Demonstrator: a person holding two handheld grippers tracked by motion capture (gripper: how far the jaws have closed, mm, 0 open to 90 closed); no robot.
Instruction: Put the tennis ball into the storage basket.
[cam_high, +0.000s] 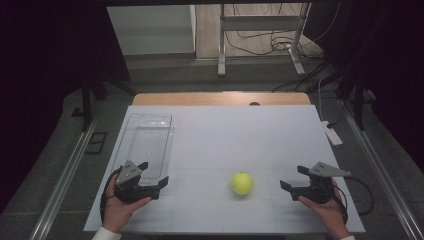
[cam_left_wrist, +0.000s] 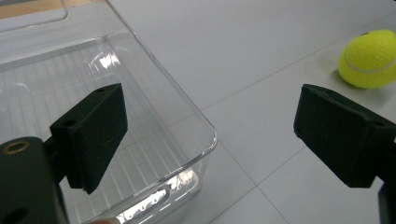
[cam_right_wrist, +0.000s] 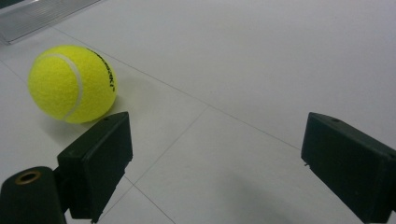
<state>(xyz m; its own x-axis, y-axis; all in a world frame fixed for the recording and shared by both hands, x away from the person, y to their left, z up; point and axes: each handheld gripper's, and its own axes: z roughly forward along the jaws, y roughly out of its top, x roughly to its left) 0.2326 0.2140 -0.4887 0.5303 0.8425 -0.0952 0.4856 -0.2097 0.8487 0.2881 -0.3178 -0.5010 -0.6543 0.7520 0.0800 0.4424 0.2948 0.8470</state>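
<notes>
Both grippers, L (cam_high: 154, 176) & R (cam_high: 291, 177), jaws apart, nothing held; R gripper view shows tennis ball (cam_right_wrist: 72, 84) print, high view doesn't.

White sheet (cam_high: 240, 135) covering the table, faint grid lines across it. Just past the sheet's far edge, a strip of bare wood (cam_high: 200, 98). Well beyond the sheet, on the floor, a metal stand (cam_high: 221, 50) and loose cables (cam_high: 260, 44). Just off the sheet's right edge, a white power strip (cam_high: 332, 134); off its left, a floor rail (cam_high: 65, 175).
</notes>
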